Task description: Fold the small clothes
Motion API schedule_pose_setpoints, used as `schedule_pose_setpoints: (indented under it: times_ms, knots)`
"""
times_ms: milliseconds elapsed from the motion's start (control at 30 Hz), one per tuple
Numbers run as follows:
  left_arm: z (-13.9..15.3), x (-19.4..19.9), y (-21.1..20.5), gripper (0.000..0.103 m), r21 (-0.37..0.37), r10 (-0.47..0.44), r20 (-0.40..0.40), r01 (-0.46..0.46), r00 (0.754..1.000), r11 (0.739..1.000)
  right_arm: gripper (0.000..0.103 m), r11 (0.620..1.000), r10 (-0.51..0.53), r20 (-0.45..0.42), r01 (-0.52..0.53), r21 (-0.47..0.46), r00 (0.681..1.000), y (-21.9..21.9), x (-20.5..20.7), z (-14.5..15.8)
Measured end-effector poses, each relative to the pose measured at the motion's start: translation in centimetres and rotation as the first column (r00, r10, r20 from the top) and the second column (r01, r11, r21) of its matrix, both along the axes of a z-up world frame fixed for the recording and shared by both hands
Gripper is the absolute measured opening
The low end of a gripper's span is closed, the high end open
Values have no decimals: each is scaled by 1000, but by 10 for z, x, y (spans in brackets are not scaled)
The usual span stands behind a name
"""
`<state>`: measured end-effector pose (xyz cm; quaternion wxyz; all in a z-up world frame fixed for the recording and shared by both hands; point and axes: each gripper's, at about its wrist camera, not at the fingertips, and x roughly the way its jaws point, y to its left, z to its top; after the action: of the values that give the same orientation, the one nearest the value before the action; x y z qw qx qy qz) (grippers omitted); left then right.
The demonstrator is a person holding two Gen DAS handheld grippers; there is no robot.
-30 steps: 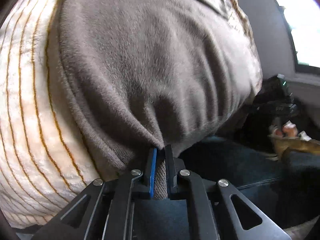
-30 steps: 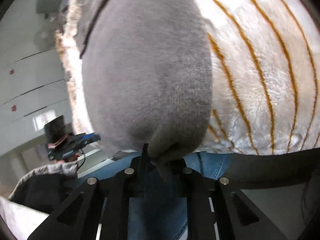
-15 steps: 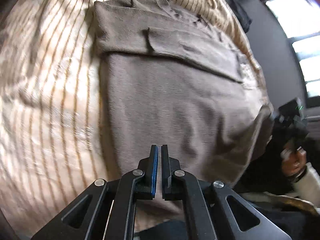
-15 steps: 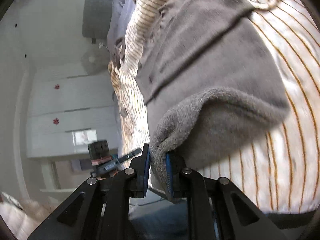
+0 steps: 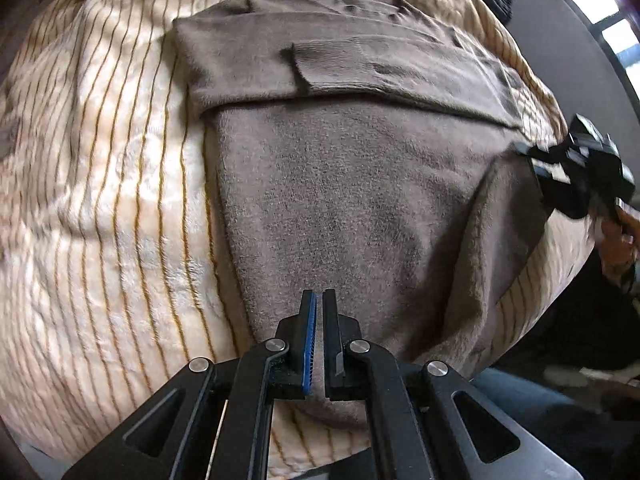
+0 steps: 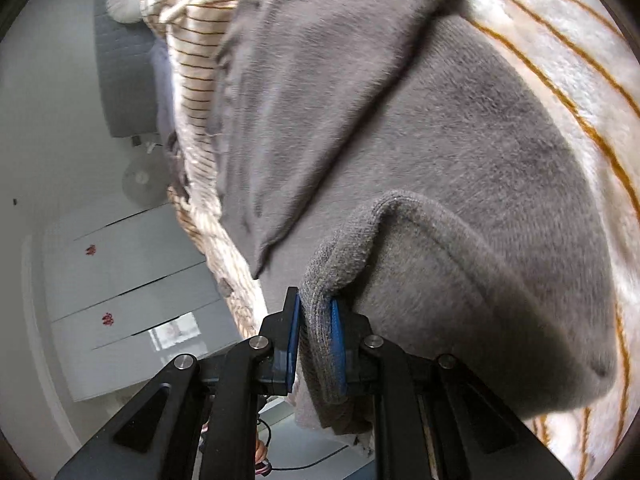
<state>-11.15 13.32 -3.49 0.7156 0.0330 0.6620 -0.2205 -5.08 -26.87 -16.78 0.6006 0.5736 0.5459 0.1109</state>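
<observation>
A grey-brown fleece garment [image 5: 352,200] lies spread on a cream blanket with thin orange stripes [image 5: 100,200]. Its far part is folded over with a ribbed cuff [image 5: 332,64] on top. My left gripper [image 5: 319,300] is shut and empty, just above the garment's near edge. My right gripper [image 6: 314,308] is shut on the garment's thick hem [image 6: 320,320] and holds that corner lifted and folded back over the cloth [image 6: 480,184]. In the left wrist view the right gripper [image 5: 576,176] shows at the garment's right edge.
The striped blanket [image 6: 580,80] covers a bed. White cabinet doors [image 6: 132,280] and a grey wall stand to the left in the right wrist view. A dark floor and a window [image 5: 616,40] lie at the right in the left wrist view.
Both grippers lifted and carried the garment's near edge over the bed. The left gripper has let go of the cloth and shut empty. The right still grips the hem.
</observation>
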Motion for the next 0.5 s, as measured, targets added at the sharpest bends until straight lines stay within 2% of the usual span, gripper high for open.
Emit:
schedule_pose_setpoints:
  times_ms: [33,67,100,133,267,400,500]
  knots:
    - [1,-2,-2,46,10,-9,3,9,1000,1000,16,1000,-2,-14,2,6,1000,0,3,-4]
    - [2,-4,0,96,25,-11,8,11,1000,1000,16,1000,-1,-22,1,5,1000,-1,3,-6]
    - [5,-6,2,103,26,-4,22,3,1000,1000,16,1000,0,-29,0,2,1000,-1,4,-8]
    - [9,-9,3,103,17,-2,32,1,999,1000,16,1000,0,-35,0,2,999,-2,5,-10]
    - [9,-28,13,103,-70,10,-110,-18,994,997,16,1000,-8,-63,9,1,998,-4,7,-17]
    - [-14,-63,11,103,-187,-6,-321,-57,947,981,17,1000,-7,-70,7,1,998,-3,8,-20]
    - [-35,-83,-2,103,-267,-14,-430,-112,903,957,16,1000,-1,-72,2,8,997,-3,8,-20]
